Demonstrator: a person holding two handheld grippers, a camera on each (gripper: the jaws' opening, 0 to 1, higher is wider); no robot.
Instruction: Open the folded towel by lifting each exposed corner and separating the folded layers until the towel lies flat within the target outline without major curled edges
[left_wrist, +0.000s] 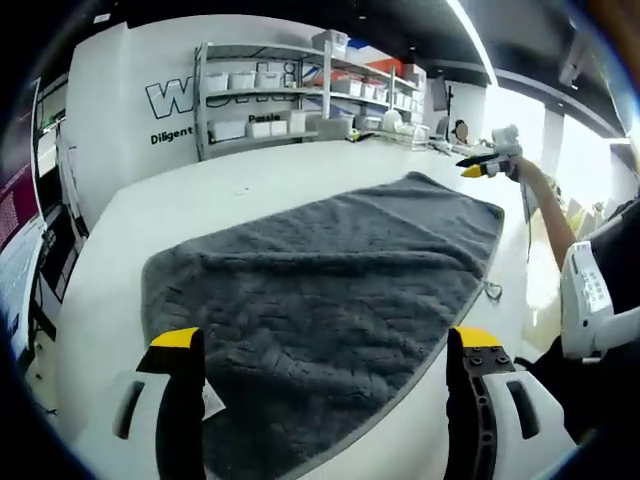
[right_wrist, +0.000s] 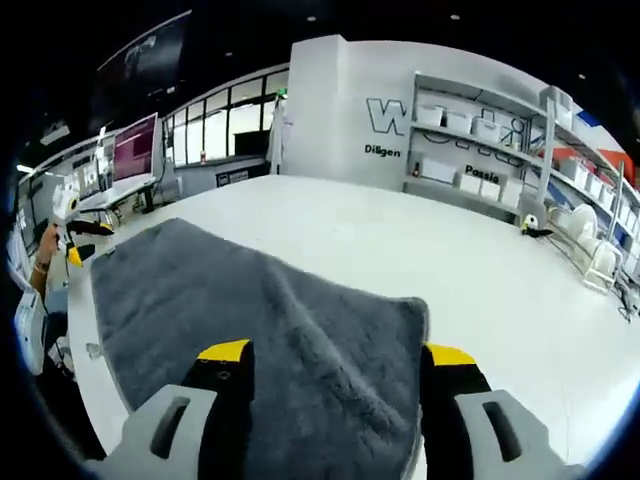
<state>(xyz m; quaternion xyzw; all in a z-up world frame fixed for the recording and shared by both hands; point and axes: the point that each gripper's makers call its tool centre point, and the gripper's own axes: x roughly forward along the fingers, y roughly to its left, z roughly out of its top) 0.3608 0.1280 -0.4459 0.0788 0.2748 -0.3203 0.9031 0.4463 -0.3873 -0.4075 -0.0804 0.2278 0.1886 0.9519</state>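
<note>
Over on the left, the left tool (left_wrist: 325, 350) hung low above the near edge of the grey towel (left_wrist: 330, 270), its two yellow-tipped jaws standing wide apart with nothing between them, just pile showing in the gap. The towel itself lay spread across the white tabletop (left_wrist: 200, 195), and it looked largely opened out already, though no target outline could be made out on the surface, so whether it sat inside one could not be told. Along the near left side the hem seemed slightly rolled and a small white tag (left_wrist: 212, 400) peeked out beside the left jaw. Far across the cloth the right tool (left_wrist: 490, 165) was held up off the tabletop by a hand. Swinging to the right tool's own view, the right tool (right_wrist: 335, 375) hovered over a rounded corner (right_wrist: 405, 310) of the towel (right_wrist: 250, 320), jaws parted wide and holding nothing. The surface there rose in a soft ridge. To do this step well, each tool should probably pinch only the top layer at its hem, lift a little and draw outward in opposite directions, keeping the pull gentle so the cloth did not drag across the tabletop (right_wrist: 420, 240), then smooth that rolled edge last.
</note>
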